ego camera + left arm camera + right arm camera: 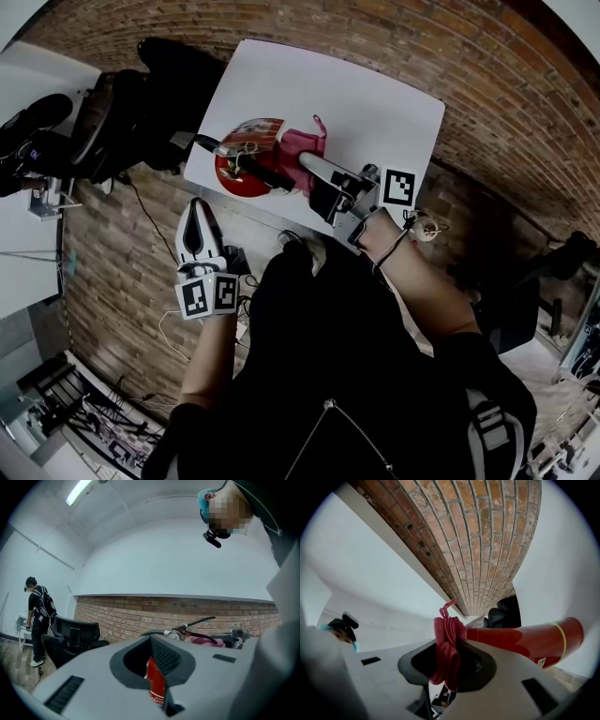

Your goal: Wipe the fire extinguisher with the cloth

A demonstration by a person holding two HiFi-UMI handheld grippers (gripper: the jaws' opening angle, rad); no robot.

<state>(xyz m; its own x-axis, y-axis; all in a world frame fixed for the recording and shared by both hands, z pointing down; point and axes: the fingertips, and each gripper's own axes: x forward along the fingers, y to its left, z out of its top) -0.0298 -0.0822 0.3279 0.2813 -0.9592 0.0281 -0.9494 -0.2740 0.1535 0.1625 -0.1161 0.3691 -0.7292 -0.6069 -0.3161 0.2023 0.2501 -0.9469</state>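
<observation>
Fire extinguisher (242,173) stands upright on the white table (375,103), near the edge closest to you, with the pink cloth (302,142) touching its upper side. Your right gripper (307,161) is clamped on that cloth, which is bunched between the jaws and pressed against the red cylinder. Your left gripper (198,208) hangs off the table, near the extinguisher but apart from it, jaws closed together on nothing.

The fire extinguisher (525,639) looks shiny and smooth. The cloth (446,653) is soft, bumpy fabric. The table (375,112) is smooth, the bricks (141,253) rough.
</observation>
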